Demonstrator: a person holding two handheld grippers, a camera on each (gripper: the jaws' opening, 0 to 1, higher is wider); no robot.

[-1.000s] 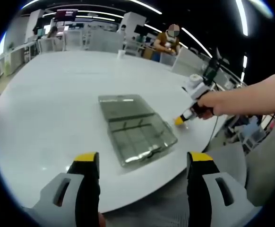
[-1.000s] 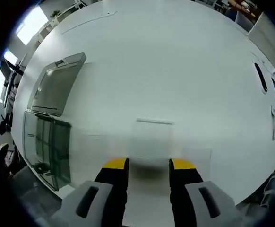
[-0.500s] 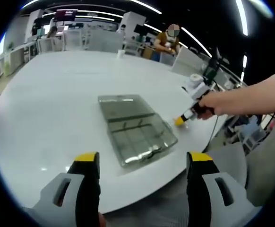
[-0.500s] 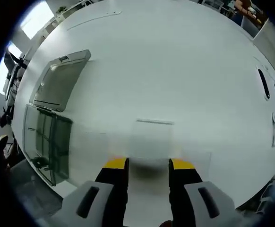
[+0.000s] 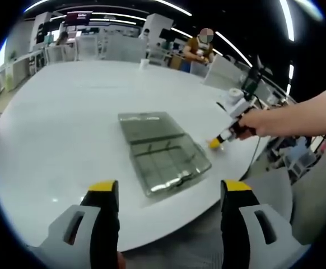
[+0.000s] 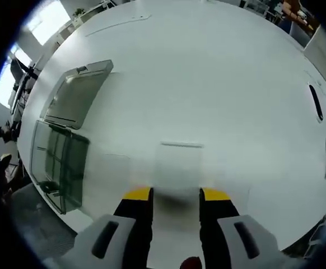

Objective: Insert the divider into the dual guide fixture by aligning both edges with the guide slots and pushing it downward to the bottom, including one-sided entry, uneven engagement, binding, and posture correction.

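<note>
The right gripper (image 6: pixel 175 194) has its 2 yellow-tipped jaws closed onto a clear flat divider (image 6: pixel 180 165), a see-through panel that stands up from between the tips and blurs the white table (image 6: pixel 224 73) behind it; its top edge shows as a faint line above the jaws. In the left gripper view that same gripper (image 5: pixel 214 143) appears at the far right, held in a person's hand (image 5: pixel 251 123) with a bare forearm reaching in from the right, its yellow tip just above the table edge. The left gripper (image 5: pixel 168 188) hangs with its 2 jaws wide apart and nothing between them, near the table's near edge. Out past those jaws lies the clear compartment box (image 5: pixel 166 162), the guide fixture, with its grid of cells toward the near end and its lid (image 5: pixel 149 128) folded open flat on the far side. In the right gripper view the box (image 6: pixel 59 162) sits well to the left of the divider, apart from it. Far across the room a person (image 5: pixel 199 49) stands beside desks and chairs.
</note>
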